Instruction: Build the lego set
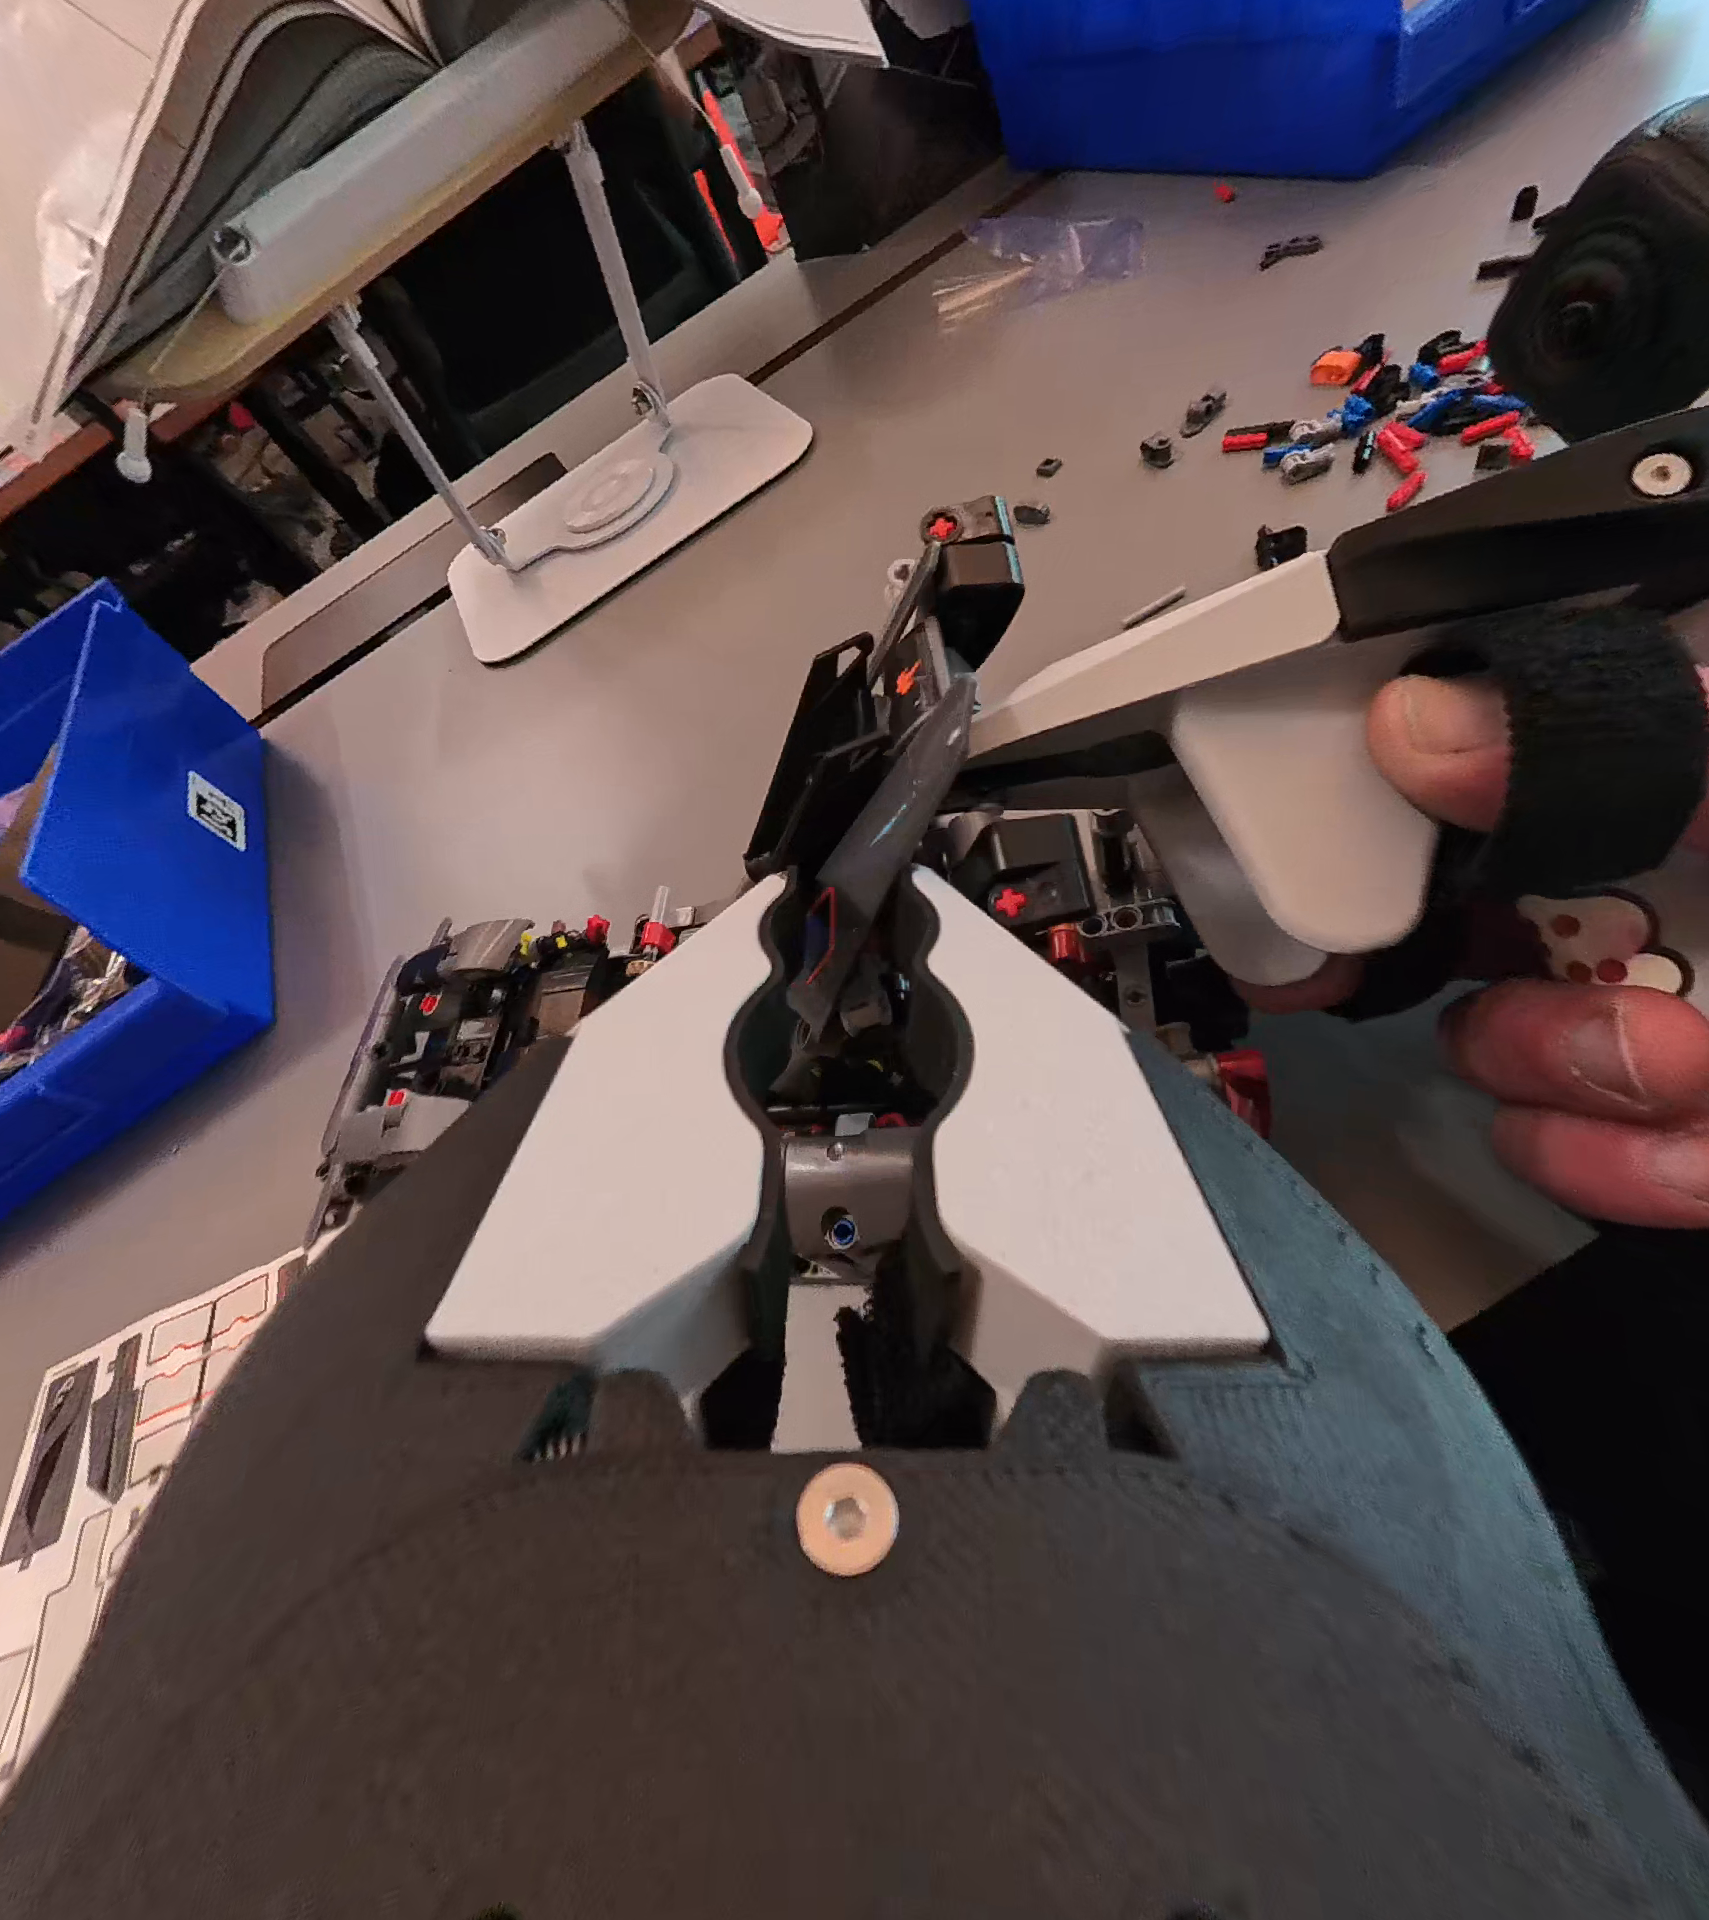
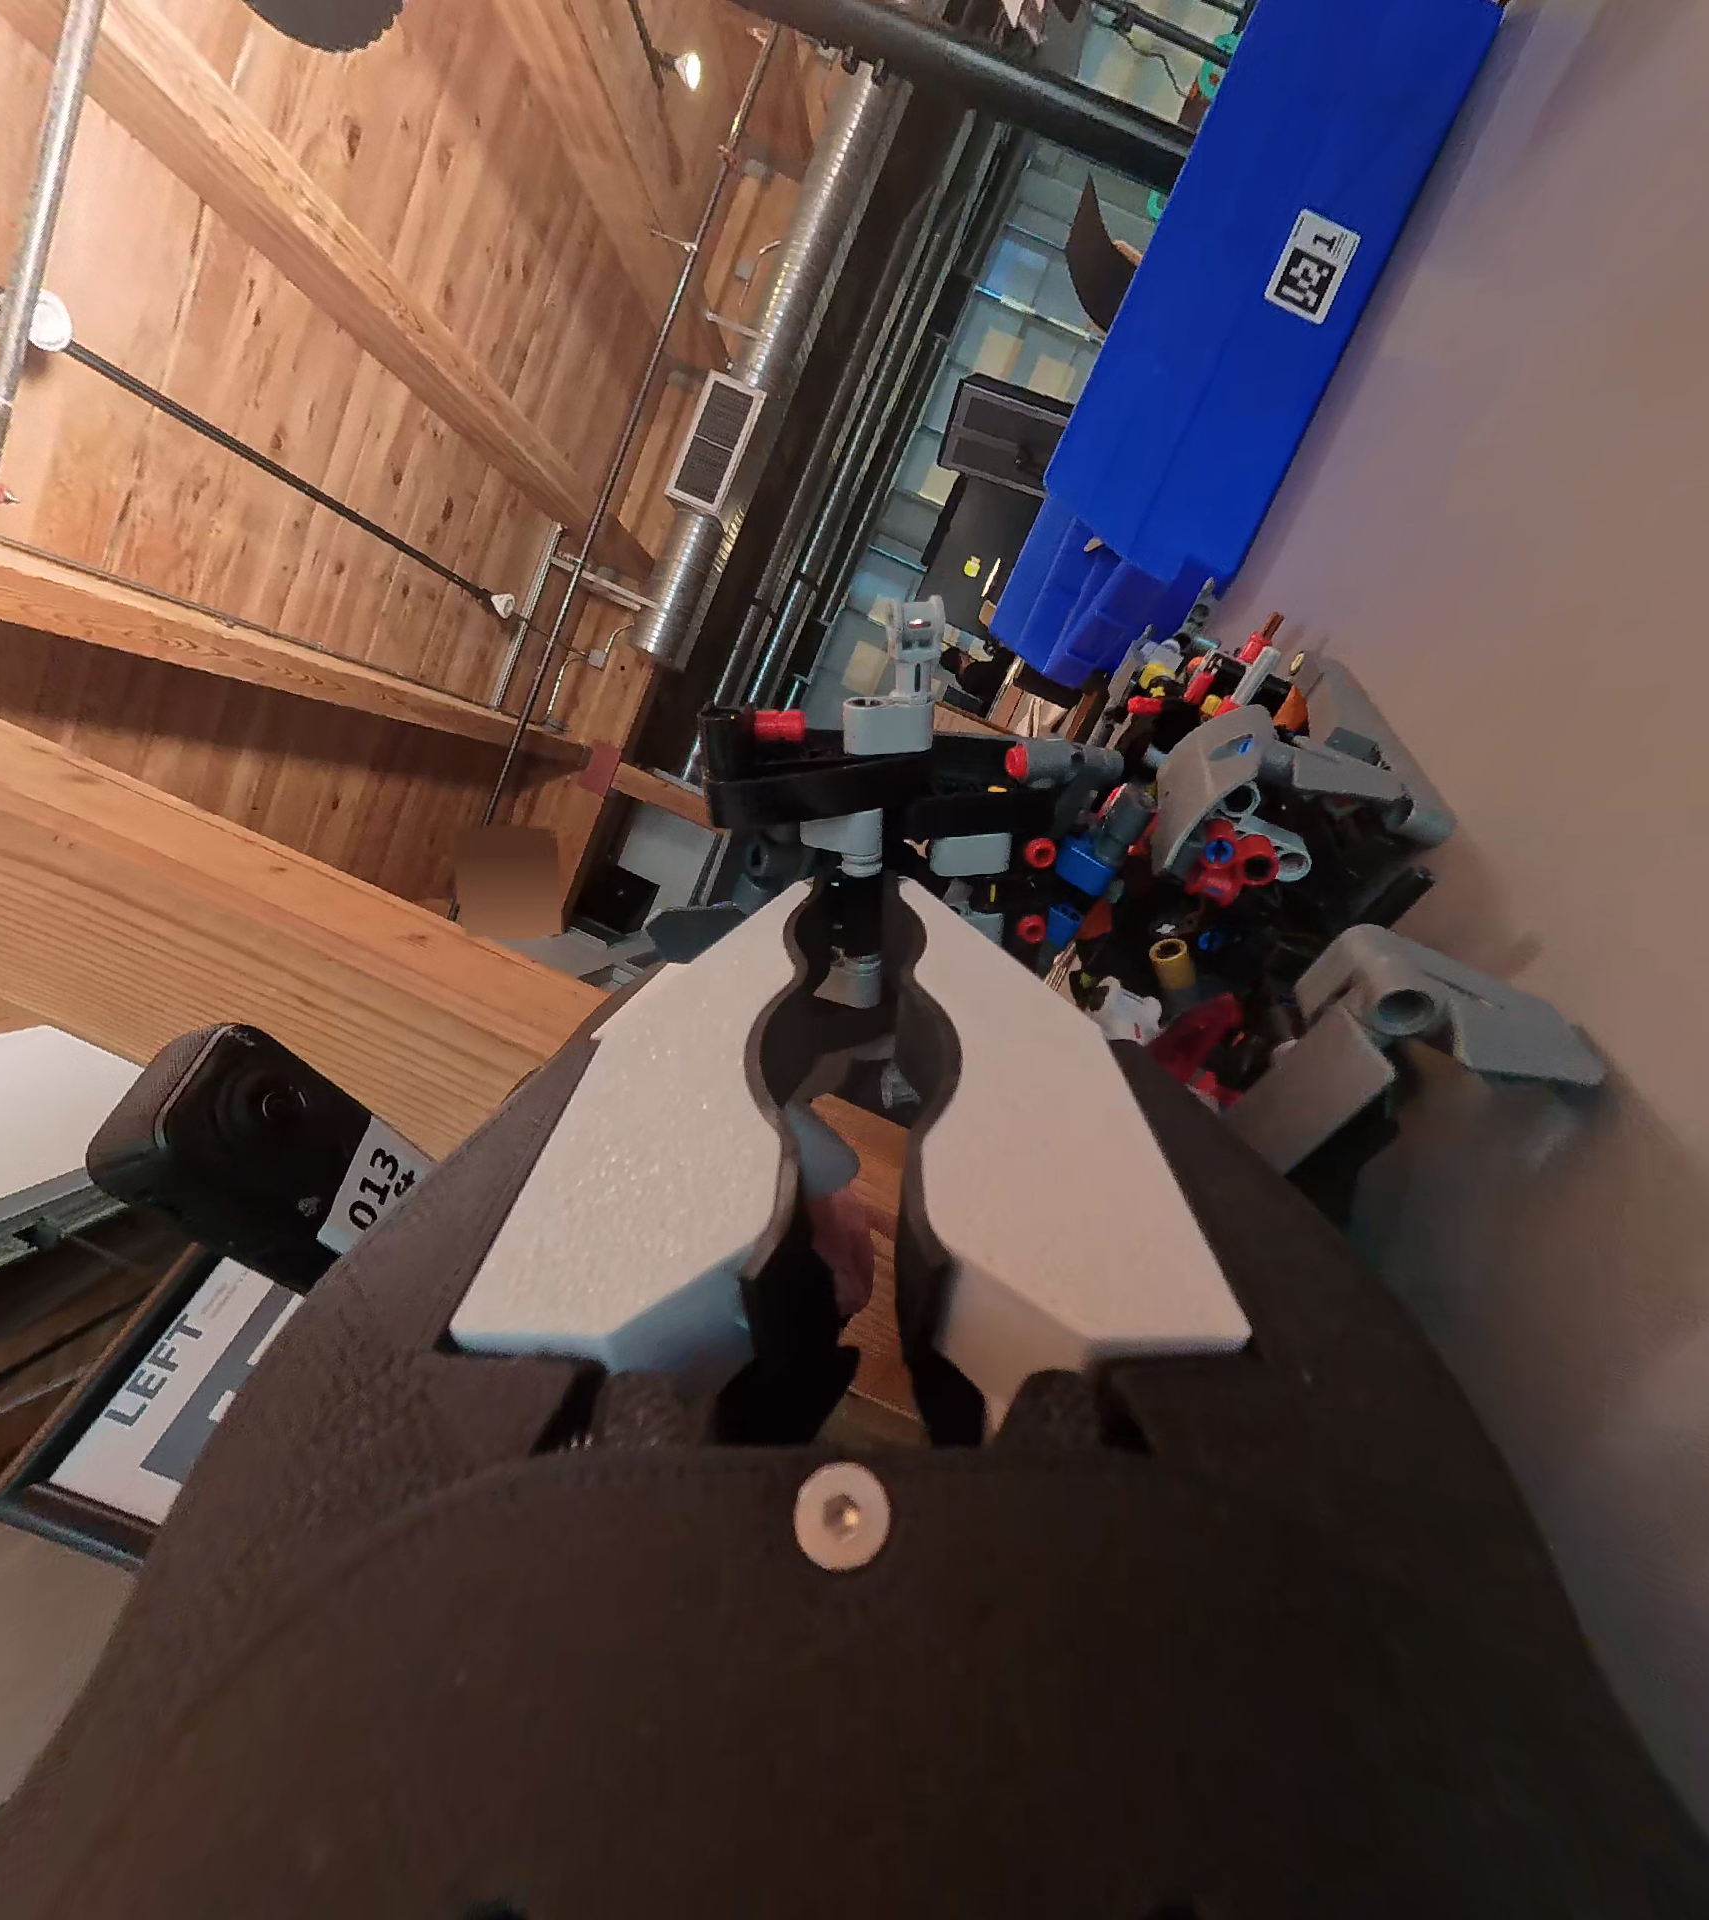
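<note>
My left gripper (image 1: 850, 883) is shut on a tall grey and black lego subassembly (image 1: 891, 727) and holds it upright above the table. My right gripper (image 1: 995, 717), held by a hand, comes in from the right and meets the subassembly's upper part. In the right wrist view, my right gripper (image 2: 855, 883) is shut on a black and grey rod (image 2: 855, 925) under the subassembly's black beams with red pins (image 2: 860, 769). The larger lego model (image 1: 476, 997) lies on the table below; it also shows in the right wrist view (image 2: 1245, 831).
A blue bin (image 1: 102, 883) with bagged parts stands at the left and another blue bin (image 1: 1245, 83) at the back. Loose red, blue and black pieces (image 1: 1390, 416) lie at the back right. A white booklet stand (image 1: 621, 499) and a sticker sheet (image 1: 102, 1455) sit on the grey table. Both grippers' tips are close together, under 4 cm apart.
</note>
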`<state>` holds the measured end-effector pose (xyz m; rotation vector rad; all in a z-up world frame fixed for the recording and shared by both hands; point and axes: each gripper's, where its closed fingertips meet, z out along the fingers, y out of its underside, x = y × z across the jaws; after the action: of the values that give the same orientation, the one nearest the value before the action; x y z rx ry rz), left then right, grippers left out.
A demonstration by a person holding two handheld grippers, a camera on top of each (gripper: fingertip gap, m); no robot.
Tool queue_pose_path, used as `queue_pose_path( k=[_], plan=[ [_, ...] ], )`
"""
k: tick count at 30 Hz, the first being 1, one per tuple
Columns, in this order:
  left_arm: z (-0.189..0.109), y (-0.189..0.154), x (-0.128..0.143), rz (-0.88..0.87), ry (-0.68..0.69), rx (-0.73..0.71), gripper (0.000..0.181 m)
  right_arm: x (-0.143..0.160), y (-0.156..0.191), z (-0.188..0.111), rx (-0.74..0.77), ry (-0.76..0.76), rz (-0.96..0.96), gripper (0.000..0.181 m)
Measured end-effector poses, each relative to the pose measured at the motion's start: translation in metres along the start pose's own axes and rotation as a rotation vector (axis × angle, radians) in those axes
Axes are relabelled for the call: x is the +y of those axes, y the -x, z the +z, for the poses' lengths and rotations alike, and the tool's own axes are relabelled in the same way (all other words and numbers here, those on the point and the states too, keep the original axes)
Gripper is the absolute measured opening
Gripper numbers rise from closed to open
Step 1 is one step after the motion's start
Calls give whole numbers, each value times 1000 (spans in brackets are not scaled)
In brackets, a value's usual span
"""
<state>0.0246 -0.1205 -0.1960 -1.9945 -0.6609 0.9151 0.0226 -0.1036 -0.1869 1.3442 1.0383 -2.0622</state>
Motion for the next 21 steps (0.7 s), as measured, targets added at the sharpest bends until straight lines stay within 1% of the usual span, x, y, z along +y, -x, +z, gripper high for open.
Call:
queue_pose_path(
  k=[1,2,4,5,6,8,12,14,17,19,21],
  plan=[
    [1,-2,-1,14,-3,16,15,-1,-1,-1,-1,-5,4,10],
    [1,-3,-1,26,-3,29,15,-2,-1,-2,-4,-4,8,7],
    [0,-3,-2,29,-7,70,15,-2,-1,-2,-2,1,4,6],
    [-2,-2,-3,32,-15,88,16,-3,-1,-2,-2,3,3,10],
    [-4,-1,-4,37,-26,110,16,-3,-1,-2,-3,3,4,6],
    [-8,1,-5,33,-36,152,17,-3,-1,-1,-4,2,5,6],
    [-19,1,-15,54,-88,213,24,-3,-1,0,-4,0,7,6],
    [-22,2,-20,73,-113,223,32,-2,-1,1,-3,2,7,6],
    [-20,-5,-19,132,-103,243,61,-2,-2,1,0,-3,8,6],
    [-17,-18,-15,197,-94,270,77,-2,-2,2,0,-5,8,6],
    [-10,-22,-4,289,-47,215,90,-2,-2,3,-2,-5,11,6]
  ],
)
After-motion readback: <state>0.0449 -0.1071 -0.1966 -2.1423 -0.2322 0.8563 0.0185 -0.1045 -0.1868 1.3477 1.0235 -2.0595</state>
